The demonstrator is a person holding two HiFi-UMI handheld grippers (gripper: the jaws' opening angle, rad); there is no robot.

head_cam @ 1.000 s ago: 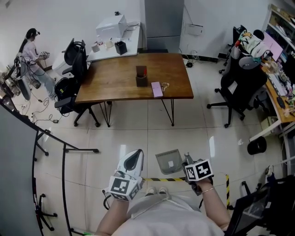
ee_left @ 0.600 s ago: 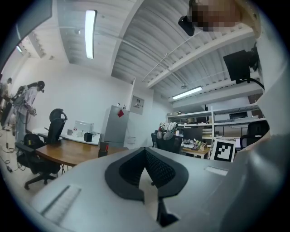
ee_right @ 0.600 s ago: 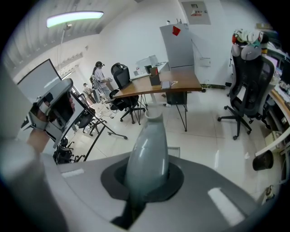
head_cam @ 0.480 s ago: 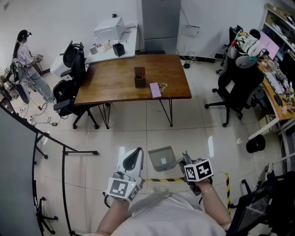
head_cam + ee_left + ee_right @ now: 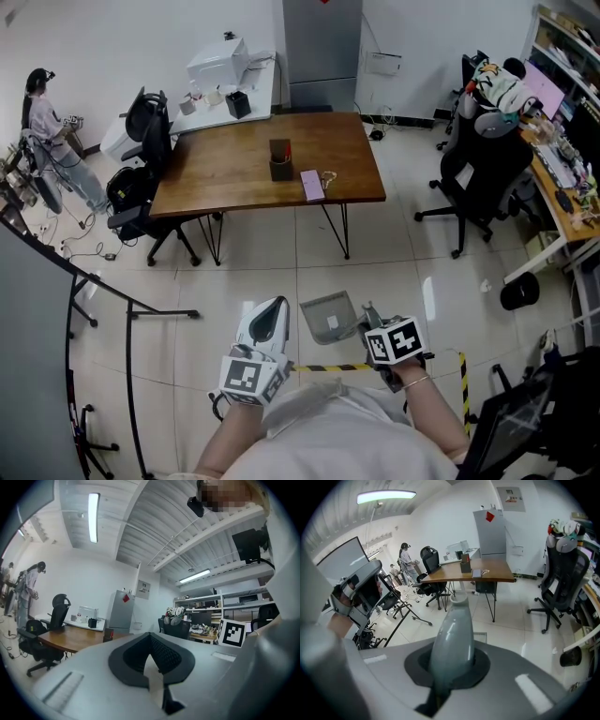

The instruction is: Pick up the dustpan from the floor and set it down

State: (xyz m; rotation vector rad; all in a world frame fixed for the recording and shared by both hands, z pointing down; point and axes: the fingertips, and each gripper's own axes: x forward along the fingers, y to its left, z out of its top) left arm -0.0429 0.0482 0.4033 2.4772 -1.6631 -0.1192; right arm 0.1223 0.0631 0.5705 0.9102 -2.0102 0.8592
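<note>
Clamped shut round the grey handle (image 5: 452,639) of the dustpan (image 5: 328,317): right gripper (image 5: 371,325). Closed on nothing, near left: left gripper (image 5: 269,317). Lifted slightly off the floor (image 5: 281,272) within the last second, so likely only the setting-down left. Empty pan but for a pale patch (image 5: 330,322). Far off on the table (image 5: 234,183), a dark holder (image 5: 279,167) with something red inside.
</note>
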